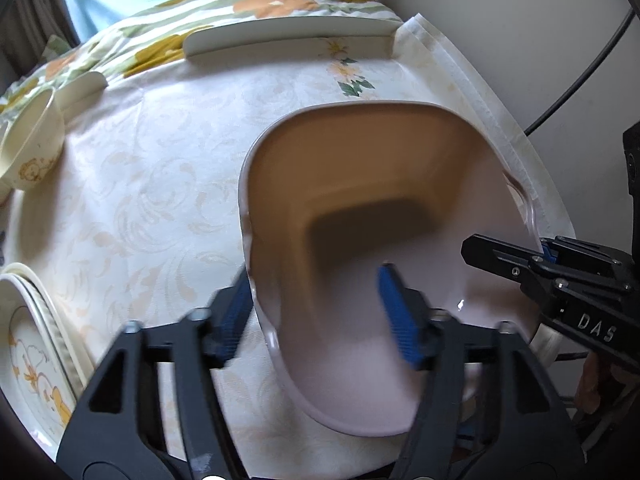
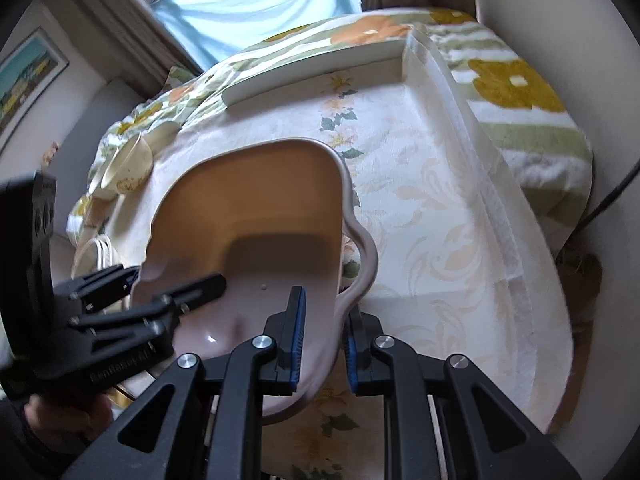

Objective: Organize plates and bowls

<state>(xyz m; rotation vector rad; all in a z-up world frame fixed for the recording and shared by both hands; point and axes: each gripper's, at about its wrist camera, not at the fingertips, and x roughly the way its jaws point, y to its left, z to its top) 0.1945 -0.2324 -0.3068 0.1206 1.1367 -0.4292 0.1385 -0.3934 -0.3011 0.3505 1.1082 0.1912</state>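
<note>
Both of you straddle the pink dish [image 1: 360, 208], left gripper [image 1: 320, 316] wide apart, right gripper [image 2: 322, 344] nearly pinching its rim: squeeze evenly, lift level.

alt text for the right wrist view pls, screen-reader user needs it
The right gripper straddles the handled side wall of a pink rectangular dish, while the left gripper straddles its opposite wall. Beyond, a small bowl lies tipped on the floral tablecloth.
</note>
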